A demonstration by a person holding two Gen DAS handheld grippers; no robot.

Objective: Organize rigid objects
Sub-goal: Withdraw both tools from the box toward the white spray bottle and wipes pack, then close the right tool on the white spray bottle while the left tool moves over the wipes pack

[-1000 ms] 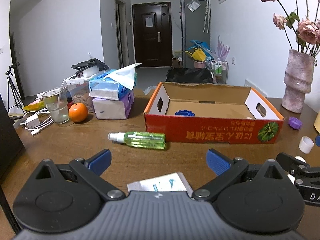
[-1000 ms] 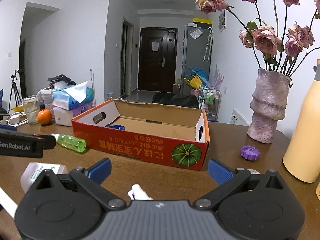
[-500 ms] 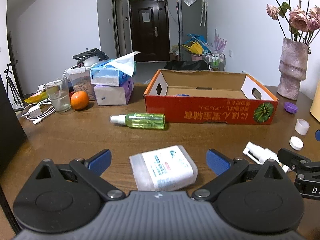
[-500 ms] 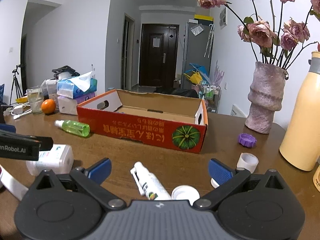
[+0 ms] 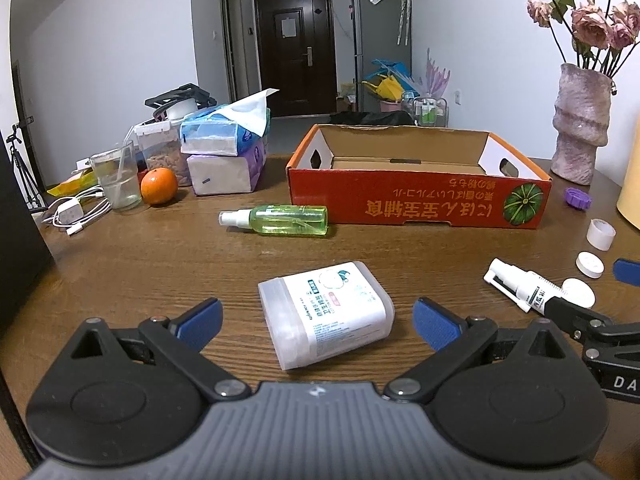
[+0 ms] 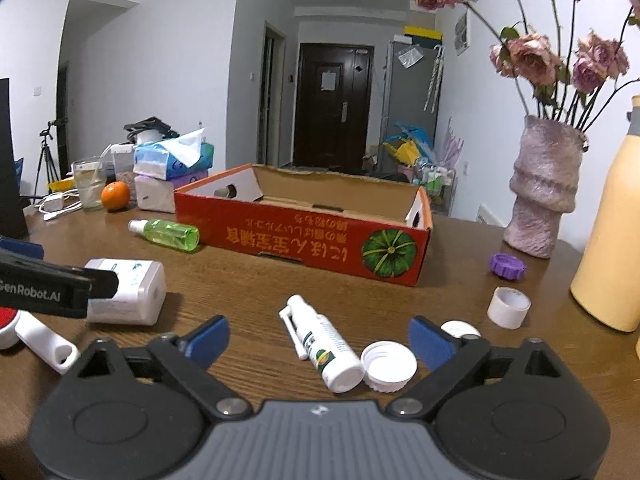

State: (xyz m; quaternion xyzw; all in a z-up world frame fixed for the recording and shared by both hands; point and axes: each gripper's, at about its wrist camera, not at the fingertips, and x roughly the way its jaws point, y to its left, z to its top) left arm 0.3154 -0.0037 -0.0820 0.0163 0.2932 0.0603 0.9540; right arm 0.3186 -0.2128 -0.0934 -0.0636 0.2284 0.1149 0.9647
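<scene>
Since the earlier frames both grippers had dropped lower toward the wooden table (image 5: 120, 264), so the white container and the small spray bottle, once half hidden under the gripper bodies, lay in plain sight. The right gripper (image 6: 318, 338) had just been closing a little, yet its blue pads stood wide apart and pressed on nothing; between them lay the small white spray bottle (image 6: 324, 350) on its side, with a white screw cap (image 6: 389, 366) touching its base. The left gripper (image 5: 316, 320) was spread wide too, with the white plastic container (image 5: 326, 314) flat on the table between its pads, apart from both.

A little further off, to the right, sat a white flat cap (image 5: 590, 265), a white ring-shaped cap (image 6: 509, 307) and a purple cap (image 6: 508, 266). Beyond the container a green spray bottle (image 5: 280, 220) lay on its side, just beside the left end of the red cardboard box (image 5: 416, 204), which stood open-topped in the middle of the table. At the far left were an orange (image 5: 159, 186), a glass (image 5: 116, 178) with a straw, white cables (image 5: 76, 216) and stacked tissue packs (image 5: 226, 152). At the far right stood a pink vase (image 6: 544, 192) of dried roses and a yellow bottle (image 6: 612, 248).
</scene>
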